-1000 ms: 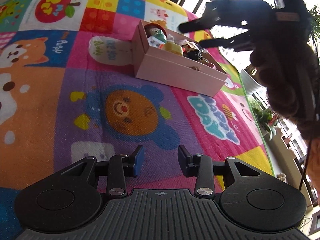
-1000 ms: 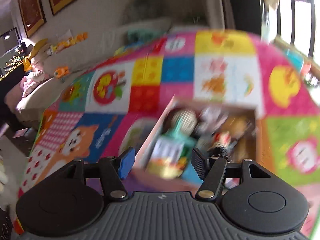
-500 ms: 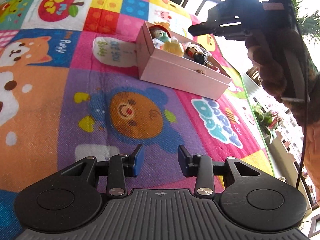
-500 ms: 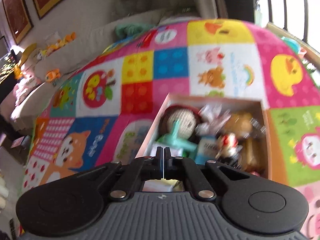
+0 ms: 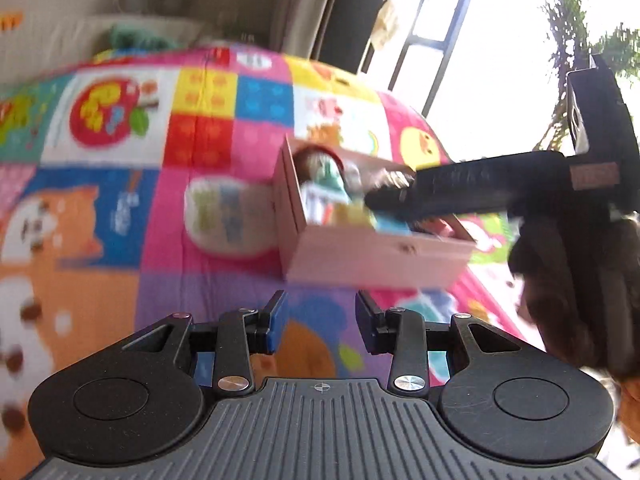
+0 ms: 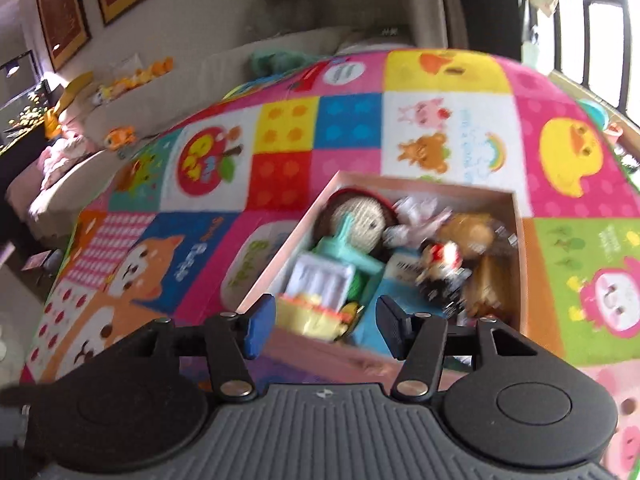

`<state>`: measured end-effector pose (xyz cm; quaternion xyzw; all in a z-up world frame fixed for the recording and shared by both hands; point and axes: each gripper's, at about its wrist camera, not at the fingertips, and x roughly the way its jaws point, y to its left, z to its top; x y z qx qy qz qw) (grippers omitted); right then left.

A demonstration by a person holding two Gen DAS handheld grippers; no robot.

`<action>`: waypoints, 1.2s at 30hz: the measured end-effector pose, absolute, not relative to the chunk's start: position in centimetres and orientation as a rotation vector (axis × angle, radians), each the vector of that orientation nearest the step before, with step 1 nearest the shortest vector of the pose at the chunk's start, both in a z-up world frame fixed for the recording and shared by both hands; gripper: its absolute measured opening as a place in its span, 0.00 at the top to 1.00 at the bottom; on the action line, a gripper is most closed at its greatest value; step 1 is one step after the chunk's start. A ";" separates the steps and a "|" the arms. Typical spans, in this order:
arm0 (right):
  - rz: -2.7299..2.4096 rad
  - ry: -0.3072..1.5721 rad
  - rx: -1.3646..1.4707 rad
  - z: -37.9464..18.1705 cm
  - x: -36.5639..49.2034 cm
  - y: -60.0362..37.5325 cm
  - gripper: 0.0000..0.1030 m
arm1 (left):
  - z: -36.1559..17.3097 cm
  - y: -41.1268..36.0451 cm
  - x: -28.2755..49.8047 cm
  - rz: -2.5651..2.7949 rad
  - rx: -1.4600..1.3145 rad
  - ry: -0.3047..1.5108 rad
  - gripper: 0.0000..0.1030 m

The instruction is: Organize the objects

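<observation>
The open pink cardboard box (image 6: 521, 264) sits on the colourful patchwork play mat (image 6: 352, 128), crammed with small toys: a knitted round-headed doll with a red cap (image 6: 356, 216) at its far-left corner, a teal plastic toy (image 6: 348, 250) just in front of the doll, and a yellow toy (image 6: 308, 314) at the near edge. In the right wrist view the box lies at about 1 o'clock from the right gripper (image 6: 326, 326), whose jaws have just been opening; they stand apart with nothing pressed between them, over the box's near edge. In the left wrist view the left gripper (image 5: 322, 322) hangs above the mat with its jaws parted and empty, the box (image 5: 376, 256) at about 1 o'clock.
</observation>
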<state>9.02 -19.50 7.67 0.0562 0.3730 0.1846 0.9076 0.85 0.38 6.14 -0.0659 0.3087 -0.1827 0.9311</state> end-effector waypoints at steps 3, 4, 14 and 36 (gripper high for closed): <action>0.403 0.815 0.172 6.5 10.2 -19.0 0.47 | 6.9 -0.4 2.4 -0.314 -0.079 0.609 0.61; 0.409 0.832 0.189 6.1 10.6 -18.9 0.54 | 7.2 -0.1 2.6 -0.313 -0.091 0.600 0.61; 0.195 0.744 0.140 7.0 14.8 -21.1 0.64 | 6.9 1.3 3.6 -0.288 -0.114 0.634 0.61; 0.203 0.709 -0.047 1.5 4.0 -25.4 0.42 | 4.0 -0.8 13.4 -0.158 -0.075 0.766 0.17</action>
